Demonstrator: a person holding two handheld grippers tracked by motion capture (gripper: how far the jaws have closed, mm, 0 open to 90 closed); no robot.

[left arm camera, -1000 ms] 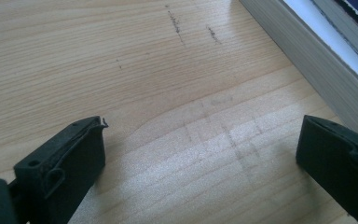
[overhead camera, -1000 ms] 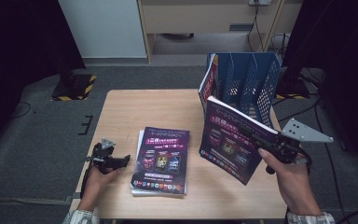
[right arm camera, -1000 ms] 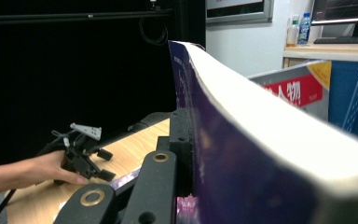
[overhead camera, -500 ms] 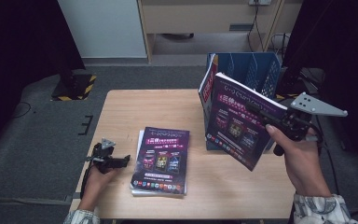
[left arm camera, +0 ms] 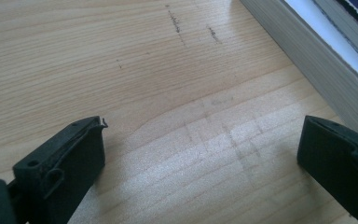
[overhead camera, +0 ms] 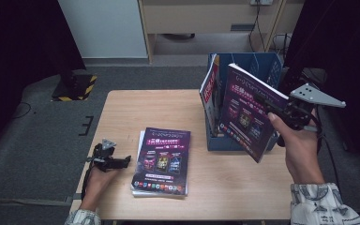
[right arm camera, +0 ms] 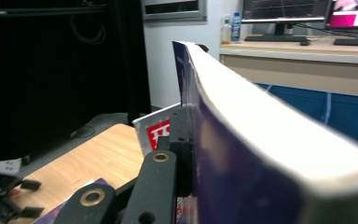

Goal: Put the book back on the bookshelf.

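Note:
My right gripper (overhead camera: 276,108) is shut on a purple-covered magazine (overhead camera: 249,110), held upright and tilted in the air in front of the blue file rack (overhead camera: 267,65). In the right gripper view one black jaw presses the magazine's (right arm camera: 261,154) cover; the other jaw is hidden behind it. Another magazine with a red and white cover (overhead camera: 210,93) stands in the rack. A stack of purple magazines (overhead camera: 161,160) lies flat on the table. My left gripper (overhead camera: 122,161) rests on the table left of the stack, open, with bare wood between its jaws (left arm camera: 200,154).
The wooden table (overhead camera: 150,112) has free room at its back left. The stack's edge (left arm camera: 307,51) runs close by the left gripper's right jaw. A pale cabinet (overhead camera: 103,28) and wooden shelving (overhead camera: 206,18) stand beyond the table, dark curtains on both sides.
My right hand has lifted the purple magazine up and toward the blue rack, tilting it more upright. The left gripper and the flat stack have stayed put.

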